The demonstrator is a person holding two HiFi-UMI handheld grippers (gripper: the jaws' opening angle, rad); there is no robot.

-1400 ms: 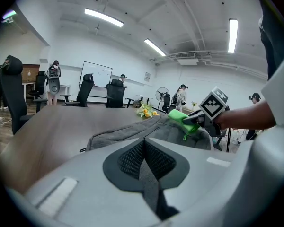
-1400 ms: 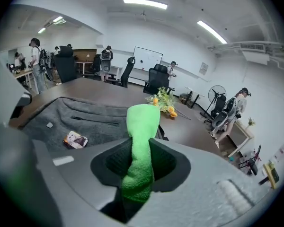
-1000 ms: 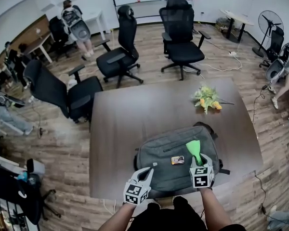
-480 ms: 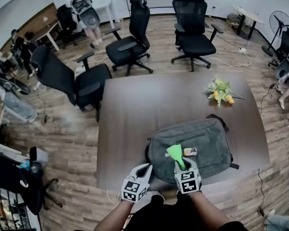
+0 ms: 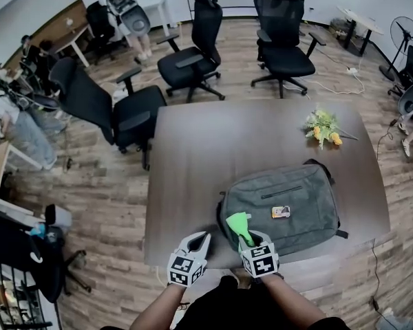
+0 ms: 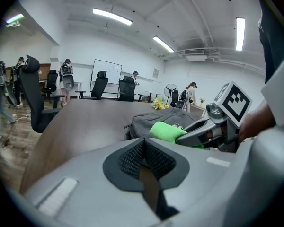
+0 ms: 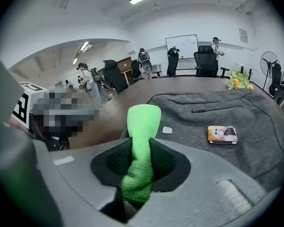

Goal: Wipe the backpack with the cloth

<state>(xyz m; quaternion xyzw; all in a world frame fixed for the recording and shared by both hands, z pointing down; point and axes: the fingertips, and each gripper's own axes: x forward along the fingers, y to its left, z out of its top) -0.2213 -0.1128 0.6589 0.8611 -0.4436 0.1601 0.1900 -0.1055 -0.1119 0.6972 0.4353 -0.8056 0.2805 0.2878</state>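
Note:
A grey backpack (image 5: 283, 203) lies flat near the front edge of the brown table (image 5: 213, 143). My right gripper (image 5: 246, 234) is shut on a bright green cloth (image 5: 237, 223), whose free end rests over the backpack's near left corner. In the right gripper view the cloth (image 7: 142, 141) stands up between the jaws, with the backpack (image 7: 227, 115) spread out beyond it. My left gripper (image 5: 201, 240) hovers just left of the backpack at the table's front edge, jaws closed on nothing. The left gripper view shows the cloth (image 6: 166, 129) and the backpack (image 6: 151, 118) to its right.
A small yellow card (image 5: 281, 212) and a small white tag (image 7: 167, 130) lie on the backpack. A bunch of yellow flowers (image 5: 321, 127) rests at the table's far right. Black office chairs (image 5: 193, 47) stand beyond the table, and people are at the room's left side.
The right gripper has dragged the cloth leftward across the backpack, from its middle to its near left corner. The left gripper stayed beside the bag.

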